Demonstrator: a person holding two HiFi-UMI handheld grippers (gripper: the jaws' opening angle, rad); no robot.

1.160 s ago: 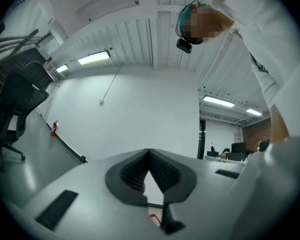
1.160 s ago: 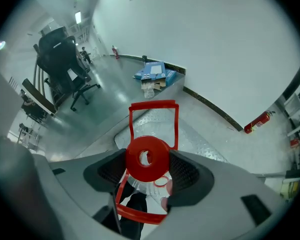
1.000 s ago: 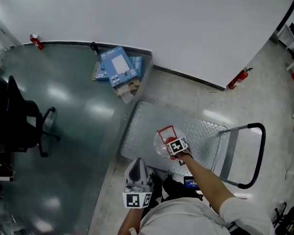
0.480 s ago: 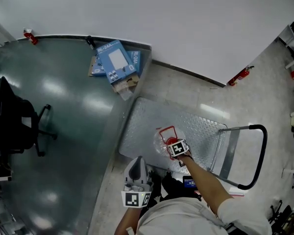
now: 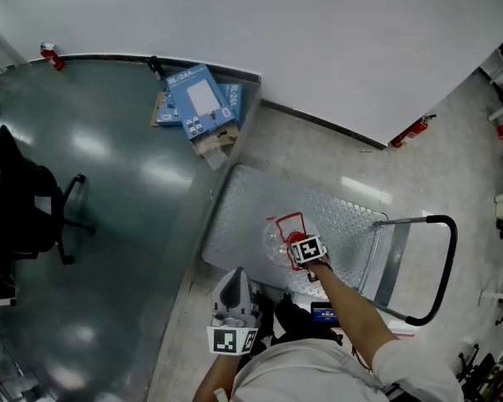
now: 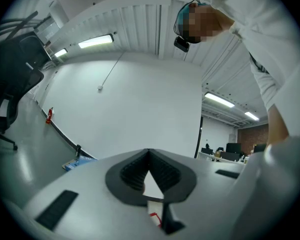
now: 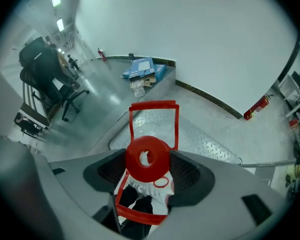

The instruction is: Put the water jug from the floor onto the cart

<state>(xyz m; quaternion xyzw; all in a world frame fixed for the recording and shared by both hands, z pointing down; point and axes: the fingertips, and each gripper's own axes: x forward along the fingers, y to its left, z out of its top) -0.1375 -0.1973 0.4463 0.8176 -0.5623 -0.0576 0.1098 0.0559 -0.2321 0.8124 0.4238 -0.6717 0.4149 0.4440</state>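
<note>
Head view: right gripper (image 5: pixel 306 249) holds the clear plastic water jug with red handle (image 5: pixel 281 234) over the grey diamond-plate cart (image 5: pixel 251 203); left gripper (image 5: pixel 232 312) hangs apart.
Left gripper view: jaws pressed together, nothing between.
Right gripper view: jaws clamp the jug's red cap (image 7: pixel 147 158).

The room is lit brightly by ceiling lights (image 6: pixel 96 40). Glare is seen on the shiny floor (image 5: pixel 92 147). Gripper views are bent and darkened at the edges.
</note>
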